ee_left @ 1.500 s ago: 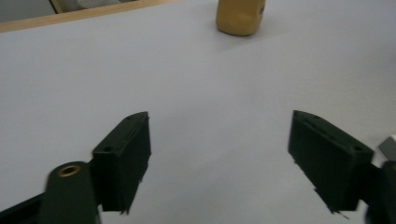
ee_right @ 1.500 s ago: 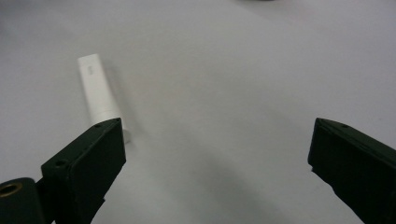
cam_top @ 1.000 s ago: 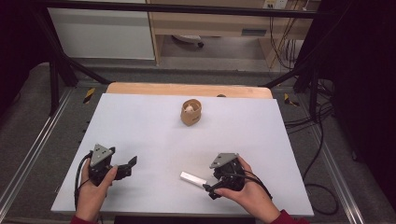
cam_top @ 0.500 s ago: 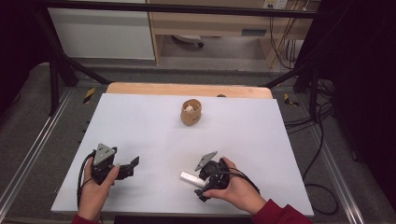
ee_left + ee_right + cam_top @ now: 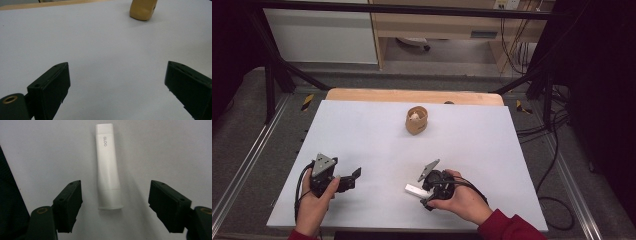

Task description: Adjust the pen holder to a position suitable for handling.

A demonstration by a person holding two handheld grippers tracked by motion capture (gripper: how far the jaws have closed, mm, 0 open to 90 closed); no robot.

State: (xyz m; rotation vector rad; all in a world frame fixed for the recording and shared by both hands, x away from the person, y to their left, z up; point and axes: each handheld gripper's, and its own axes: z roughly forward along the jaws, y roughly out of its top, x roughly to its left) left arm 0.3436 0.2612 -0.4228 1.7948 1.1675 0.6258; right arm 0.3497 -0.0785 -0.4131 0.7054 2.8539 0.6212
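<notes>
A white glue stick (image 5: 108,167) lies flat on the pale table (image 5: 160,147), its near end between the wide-apart jaws of my right gripper (image 5: 116,195). Neither jaw touches it. From above, the stick (image 5: 411,189) pokes out leftward from the right gripper (image 5: 424,192), which is tilted over it near the table's front edge. My left gripper (image 5: 353,179) rests at the front left, open, with nothing between its jaws (image 5: 117,75). A small wooden cup (image 5: 416,120) holding something white stands at the far middle; its base shows as the cup (image 5: 143,10) in the left gripper view.
A strip of bare wood (image 5: 412,95) runs along the table's far edge. Metal frame rails (image 5: 242,165) flank the table, and cables (image 5: 552,150) hang at the right. The white surface (image 5: 377,145) lies open between the grippers and the cup.
The right gripper has shifted left and tipped down over the glue stick, bringing its jaws either side of it. The left gripper and the cup have stayed put.
</notes>
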